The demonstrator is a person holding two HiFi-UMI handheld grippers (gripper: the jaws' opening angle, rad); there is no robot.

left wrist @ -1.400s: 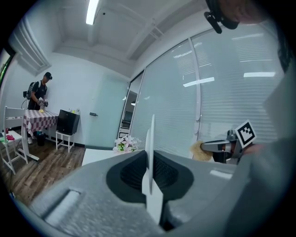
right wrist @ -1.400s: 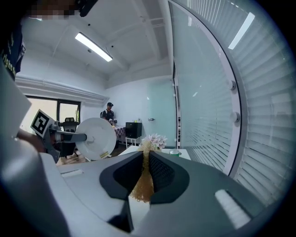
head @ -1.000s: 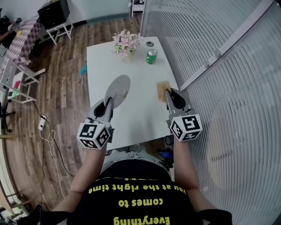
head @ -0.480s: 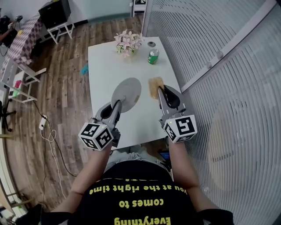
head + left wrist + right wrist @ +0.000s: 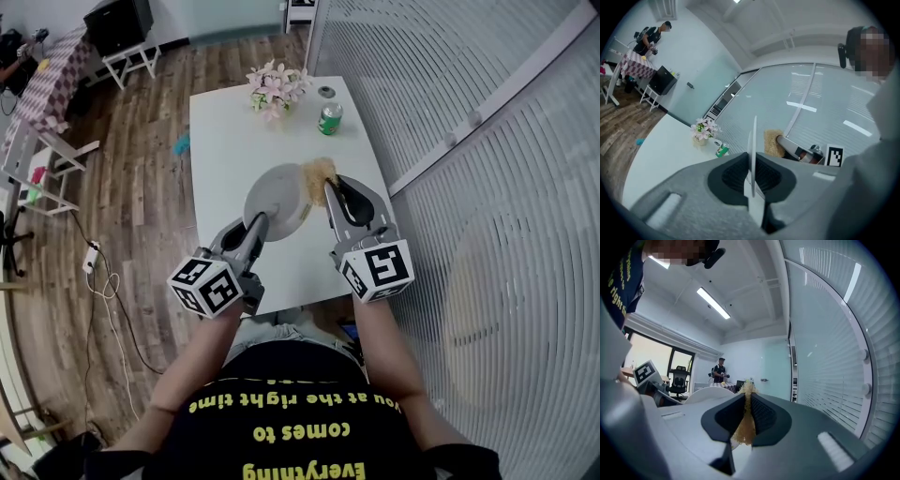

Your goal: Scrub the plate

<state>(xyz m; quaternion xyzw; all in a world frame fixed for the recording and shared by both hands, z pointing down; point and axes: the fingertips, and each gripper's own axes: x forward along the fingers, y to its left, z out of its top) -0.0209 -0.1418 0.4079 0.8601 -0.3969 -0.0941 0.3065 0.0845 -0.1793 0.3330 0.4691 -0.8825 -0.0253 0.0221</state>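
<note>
At the left, the left tool (image 5: 255, 225) is clamped on the near rim of the grey plate (image 5: 275, 195). In the left gripper view that rim is seen edge-on, pinched between the two jaws. The plate is held over the middle of the white surface (image 5: 220, 150), apparently lifted clear of it and tilted so that its face is turned toward the right.

At the plate's far right edge a tan scouring sponge (image 5: 318, 172) is met — touching the rim or just beside it, which cannot be settled. The sponge is gripped by the right tool (image 5: 332, 190), whose jaws are closed on it, with the fibrous end left sticking out past the tips.

The step in hand is judged to be the scrubbing itself, barely begun. It would be done well if only the protruding sponge, never the hard tips, were pressed to the plate's face. Overlapping strokes should be drawn across it while the thin rim is braced firmly on the left — a pinch that narrow could be levered loose by heavy pressure.
</note>
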